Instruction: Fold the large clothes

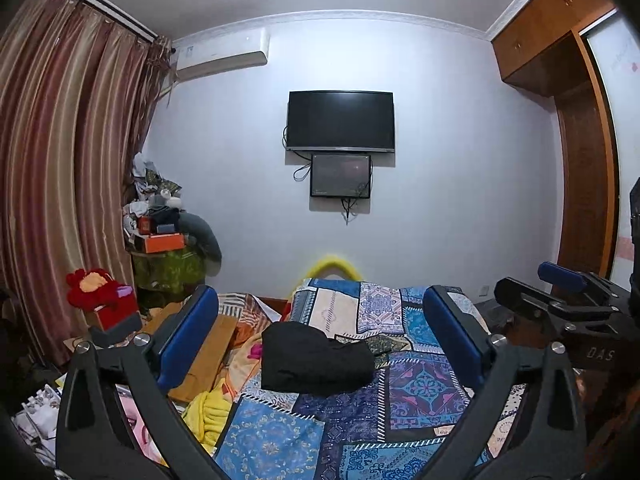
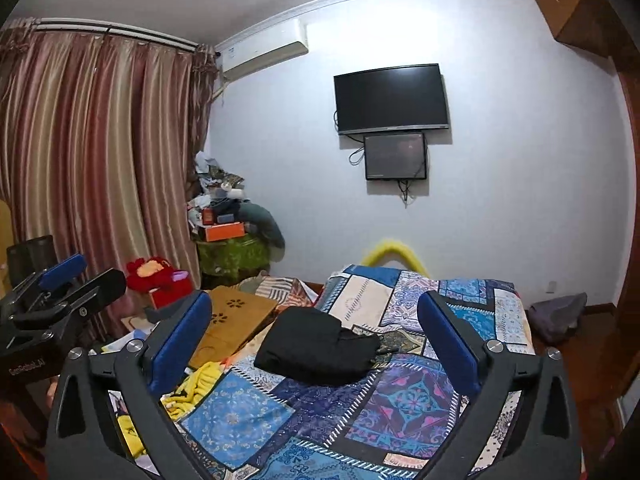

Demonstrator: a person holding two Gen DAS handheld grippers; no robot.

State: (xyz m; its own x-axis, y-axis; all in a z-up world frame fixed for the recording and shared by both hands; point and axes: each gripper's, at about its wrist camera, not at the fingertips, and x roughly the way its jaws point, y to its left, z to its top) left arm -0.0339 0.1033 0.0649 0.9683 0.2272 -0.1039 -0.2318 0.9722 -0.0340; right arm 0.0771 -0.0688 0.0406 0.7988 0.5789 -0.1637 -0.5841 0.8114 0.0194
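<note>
While both claws hang level over the near end of the bed, the folded black garment (image 1: 316,358) lies on the patchwork bedspread (image 1: 416,392), roughly mid-bed, clear of both tools. It's a compact bundle w/ a lumpier, wrinkled part on its right side.

Left gripper (image 1: 320,336): jaws spread wide, blue pads facing each other, nothing btwn them. The garment shows in the gap but sits further off, untouched. Right gripper (image 2: 316,340): same, jaws wide apart, empty. Each claw shows at the edge of the other's view, so they're side by side.

Left of the bedspread: a yellow cloth (image 2: 196,384), crumpled at the bed's edge, and a wooden lap tray (image 2: 232,324) w/ a flower cut-out. Further left, a red plush toy (image 1: 90,286) in front of the striped curtains (image 1: 68,152). Far wall: a TV (image 1: 341,120) w/ a smaller screen (image 1: 341,176) just below it, AC unit (image 1: 222,56) near the ceiling, cluttered stand (image 1: 164,240) in the corner. Wooden wardrobe (image 1: 560,40) on the right.
</note>
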